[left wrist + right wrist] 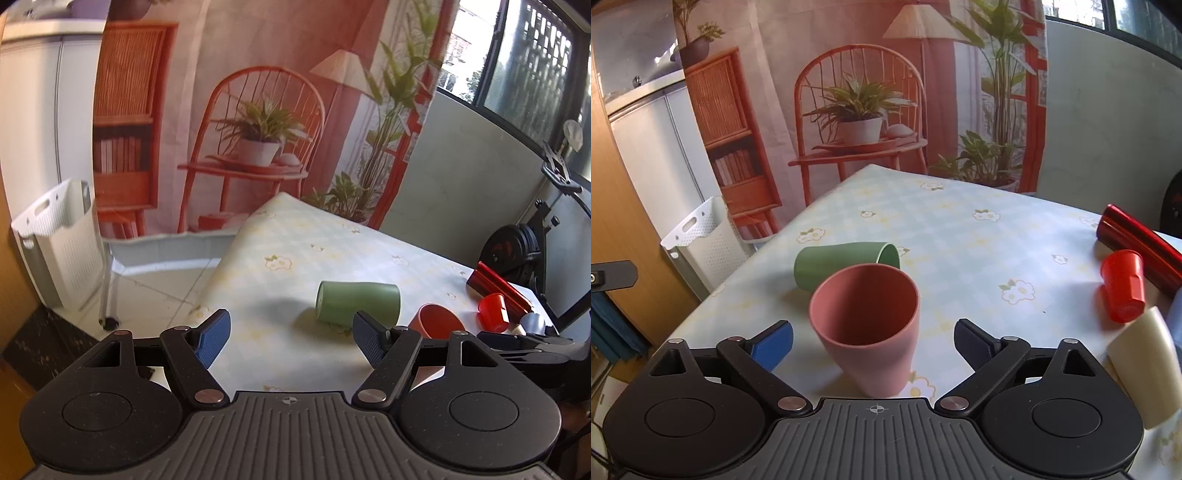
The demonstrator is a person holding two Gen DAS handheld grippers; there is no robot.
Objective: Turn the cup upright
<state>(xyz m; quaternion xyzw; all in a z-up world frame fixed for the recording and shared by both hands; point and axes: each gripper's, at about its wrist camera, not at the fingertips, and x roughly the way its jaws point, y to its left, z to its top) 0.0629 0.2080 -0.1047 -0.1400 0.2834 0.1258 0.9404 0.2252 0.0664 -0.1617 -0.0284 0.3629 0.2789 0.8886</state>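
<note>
Both your grippers, left gripper (291, 341) and right gripper (873, 341), gape wide, empty. Green plastic cup (357, 303) lies sideways mid-table; it may roll into the upright pink plastic cup (866, 328).

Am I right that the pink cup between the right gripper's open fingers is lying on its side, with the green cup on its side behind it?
Not quite: the pink cup stands upright, mouth up, as the right wrist view shows. The green cup does lie on its side behind it, and the right gripper is open.
</note>
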